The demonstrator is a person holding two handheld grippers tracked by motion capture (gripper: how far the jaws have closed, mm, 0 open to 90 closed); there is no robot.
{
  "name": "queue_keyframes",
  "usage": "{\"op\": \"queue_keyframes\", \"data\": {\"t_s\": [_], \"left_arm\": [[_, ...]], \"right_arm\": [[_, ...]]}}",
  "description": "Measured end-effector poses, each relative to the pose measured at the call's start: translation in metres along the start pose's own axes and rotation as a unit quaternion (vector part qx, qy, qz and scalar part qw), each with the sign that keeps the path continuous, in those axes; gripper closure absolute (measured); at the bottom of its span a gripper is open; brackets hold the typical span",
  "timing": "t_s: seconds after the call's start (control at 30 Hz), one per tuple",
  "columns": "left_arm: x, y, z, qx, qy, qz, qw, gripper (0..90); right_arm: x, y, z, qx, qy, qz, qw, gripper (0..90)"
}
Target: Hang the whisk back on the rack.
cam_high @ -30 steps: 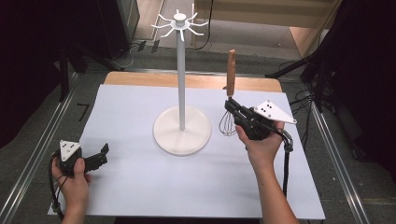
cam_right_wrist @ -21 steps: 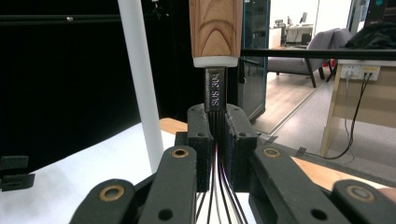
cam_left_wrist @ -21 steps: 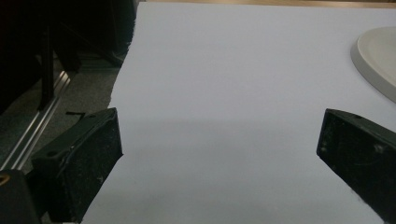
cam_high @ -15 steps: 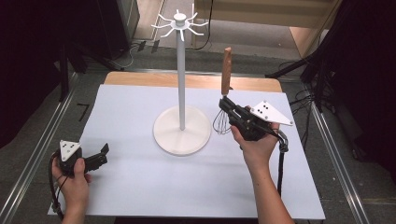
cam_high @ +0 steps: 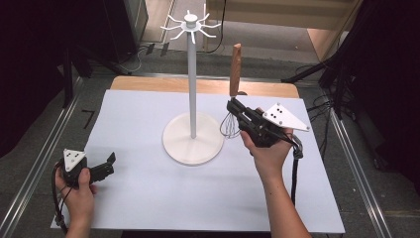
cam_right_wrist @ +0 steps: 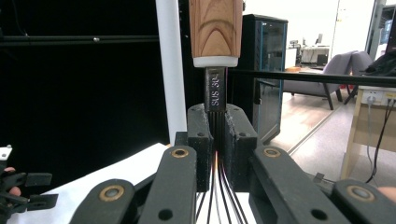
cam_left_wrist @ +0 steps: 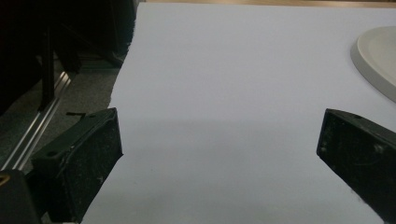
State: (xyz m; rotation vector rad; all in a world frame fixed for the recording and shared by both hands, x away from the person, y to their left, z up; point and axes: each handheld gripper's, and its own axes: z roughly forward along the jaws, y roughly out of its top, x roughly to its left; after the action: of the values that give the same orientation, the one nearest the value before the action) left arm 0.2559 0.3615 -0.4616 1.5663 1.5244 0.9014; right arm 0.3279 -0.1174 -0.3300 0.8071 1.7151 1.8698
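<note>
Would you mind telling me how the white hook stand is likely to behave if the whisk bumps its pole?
The white hook stand probably resists a low nudge, since its round base is wide and flat on the table sheet. A knock near the hooks seems riskier: the pole is tall and thin, so it may wobble or tip. The whisk, clamped in the right gripper, is close by.

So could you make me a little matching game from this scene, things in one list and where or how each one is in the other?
Things:
1. whisk
2. left hand-held gripper
3. white stand
4. right hand-held gripper

States:
A. open over the bare sheet, holding nothing
B. upright at the middle of the table, hooks at its top
C. shut on thin wires below a wooden handle
D. held upright, wire end down, wooden handle up

Pairs: 1-D, 2-A, 3-B, 4-C
</note>
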Motion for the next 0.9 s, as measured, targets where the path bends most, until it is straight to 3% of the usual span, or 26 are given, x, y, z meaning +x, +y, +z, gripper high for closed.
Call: {"op": "queue_keyframes", "data": {"t_s": [0.9], "left_arm": [[0.0, 0.0, 0.0, 0.001, -0.002, 0.0, 1.0, 0.7]], "right_arm": [[0.019, 0.016, 0.024, -0.016, 0.03, -0.006, 0.9994, 84.0]]}}
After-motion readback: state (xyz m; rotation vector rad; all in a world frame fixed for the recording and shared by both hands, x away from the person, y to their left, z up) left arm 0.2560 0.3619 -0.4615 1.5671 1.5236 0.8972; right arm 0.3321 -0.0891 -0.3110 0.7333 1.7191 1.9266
